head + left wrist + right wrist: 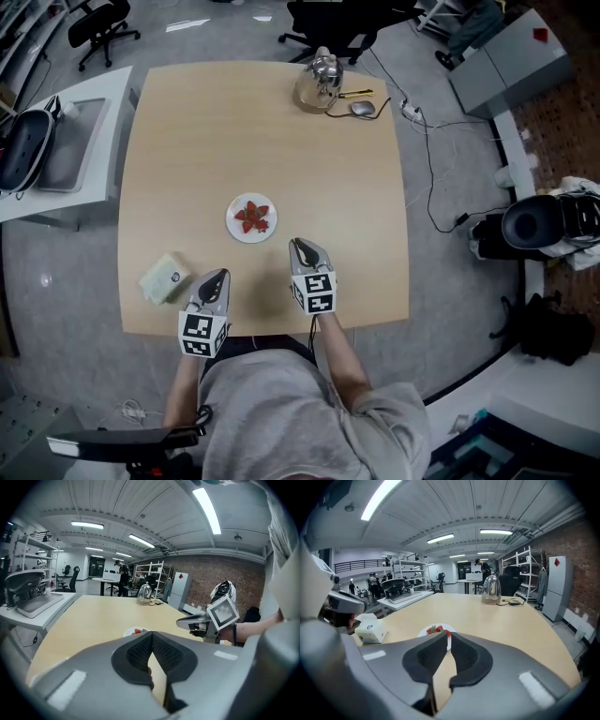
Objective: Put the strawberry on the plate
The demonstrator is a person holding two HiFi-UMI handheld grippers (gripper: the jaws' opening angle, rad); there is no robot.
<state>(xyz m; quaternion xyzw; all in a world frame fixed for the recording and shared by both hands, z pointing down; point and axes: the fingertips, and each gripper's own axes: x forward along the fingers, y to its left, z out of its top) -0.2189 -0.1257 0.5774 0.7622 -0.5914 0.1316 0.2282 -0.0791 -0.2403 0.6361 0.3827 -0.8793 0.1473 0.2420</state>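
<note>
Red strawberries (252, 217) lie on a small white plate (237, 229) in the middle of the wooden table. Both grippers hover near the table's front edge, short of the plate. My left gripper (221, 273) is front-left of it, jaws closed together with nothing between them. The right gripper (298, 243) is to the plate's front-right, jaws drawn in to a thin slit and holding nothing. In the right gripper view the strawberries (436, 630) and plate (423, 633) sit just beyond the jaw tips (448, 634). In the left gripper view the plate (129, 632) lies ahead.
A pale green box (165, 278) lies at the front left of the table. A glass kettle (320, 80) and a mouse (362, 109) with cables stand at the far edge. A white side table (66, 150) is to the left, and office chairs (98, 28) stand beyond.
</note>
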